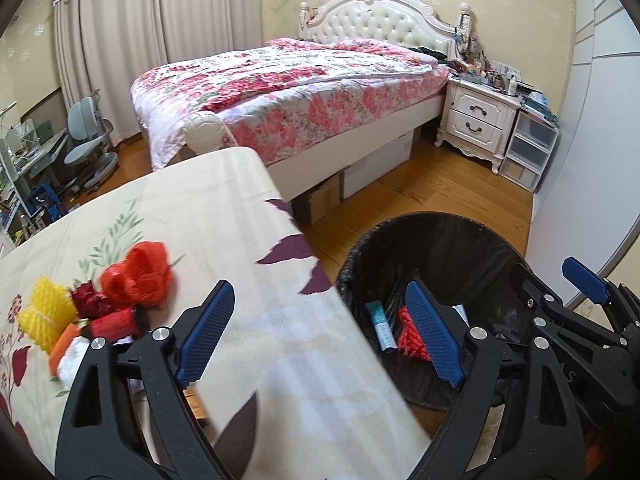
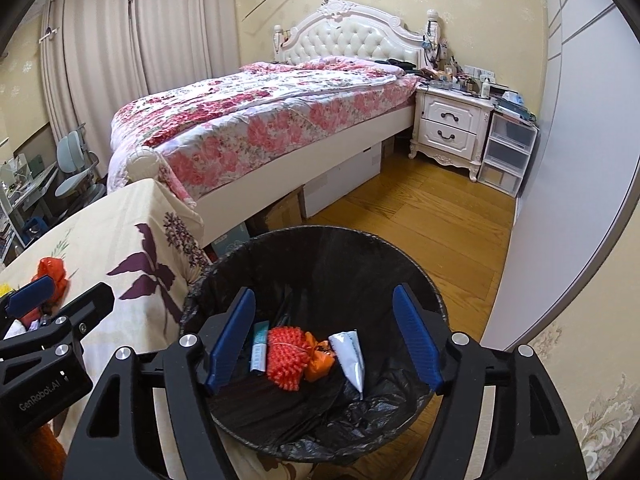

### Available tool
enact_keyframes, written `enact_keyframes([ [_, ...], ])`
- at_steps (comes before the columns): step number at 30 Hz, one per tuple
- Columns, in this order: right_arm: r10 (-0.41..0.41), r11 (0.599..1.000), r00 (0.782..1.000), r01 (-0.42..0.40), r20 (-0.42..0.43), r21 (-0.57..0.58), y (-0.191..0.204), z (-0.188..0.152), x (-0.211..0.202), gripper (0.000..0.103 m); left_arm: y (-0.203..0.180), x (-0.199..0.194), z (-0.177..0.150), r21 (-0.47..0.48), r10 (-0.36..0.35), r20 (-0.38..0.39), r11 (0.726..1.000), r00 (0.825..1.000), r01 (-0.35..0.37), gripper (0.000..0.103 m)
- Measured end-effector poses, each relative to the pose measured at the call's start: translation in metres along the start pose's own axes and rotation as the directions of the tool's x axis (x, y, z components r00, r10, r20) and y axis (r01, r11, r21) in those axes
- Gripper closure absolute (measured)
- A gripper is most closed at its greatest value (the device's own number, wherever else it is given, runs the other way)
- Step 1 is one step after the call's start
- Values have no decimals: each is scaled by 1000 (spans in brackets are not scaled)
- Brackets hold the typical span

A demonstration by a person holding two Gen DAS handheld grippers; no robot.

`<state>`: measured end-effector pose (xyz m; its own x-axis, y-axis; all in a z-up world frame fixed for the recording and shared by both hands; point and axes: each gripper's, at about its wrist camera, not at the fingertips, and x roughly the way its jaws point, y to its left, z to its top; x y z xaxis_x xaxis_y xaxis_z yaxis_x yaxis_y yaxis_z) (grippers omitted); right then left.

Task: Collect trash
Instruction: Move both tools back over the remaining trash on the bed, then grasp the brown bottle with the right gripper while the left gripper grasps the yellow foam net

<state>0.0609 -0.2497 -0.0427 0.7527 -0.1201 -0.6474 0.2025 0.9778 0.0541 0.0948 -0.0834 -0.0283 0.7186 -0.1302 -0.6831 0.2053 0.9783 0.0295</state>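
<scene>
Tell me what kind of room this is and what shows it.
A home bedroom, most likely. A made bed with a tufted headboard fills the middle, a white nightstand crowded with bottles stands beside it, and long curtains cover the far wall.

nightstand clutter (image 1: 486, 74) too small to tell, desk (image 1: 24, 152) cut off at left edge

Black tool (image 2: 324, 336), blue ribbed pads (image 2: 234, 334), silver screws

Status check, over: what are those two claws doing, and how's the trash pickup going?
Left gripper open, empty. Right gripper open, empty, over black bin. Red foam net and tubes in bin; more foam nets on table. Nothing blocking.
</scene>
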Motion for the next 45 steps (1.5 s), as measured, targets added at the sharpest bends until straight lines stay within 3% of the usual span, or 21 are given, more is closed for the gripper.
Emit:
enact_keyframes([
  [14,134,986,991,-134,-6,-99,72,-12,-23,34,87,-44,-30,-117,107,-17,987,994,-108,18],
  [26,243,944,969,-248,-49,-216,142,-25,-36,34,171,-71,-67,-221,208,-59,951,976,-216,18],
  [36,312,890,942,-335,-123,-311,198,-40,-35,50,214,-80,-89,-281,243,-96,924,965,-261,18],
  [45,316,866,927,-368,-201,-337,222,-49,-21,66,226,-80,-88,-301,224,-90,923,970,-241,18],
])
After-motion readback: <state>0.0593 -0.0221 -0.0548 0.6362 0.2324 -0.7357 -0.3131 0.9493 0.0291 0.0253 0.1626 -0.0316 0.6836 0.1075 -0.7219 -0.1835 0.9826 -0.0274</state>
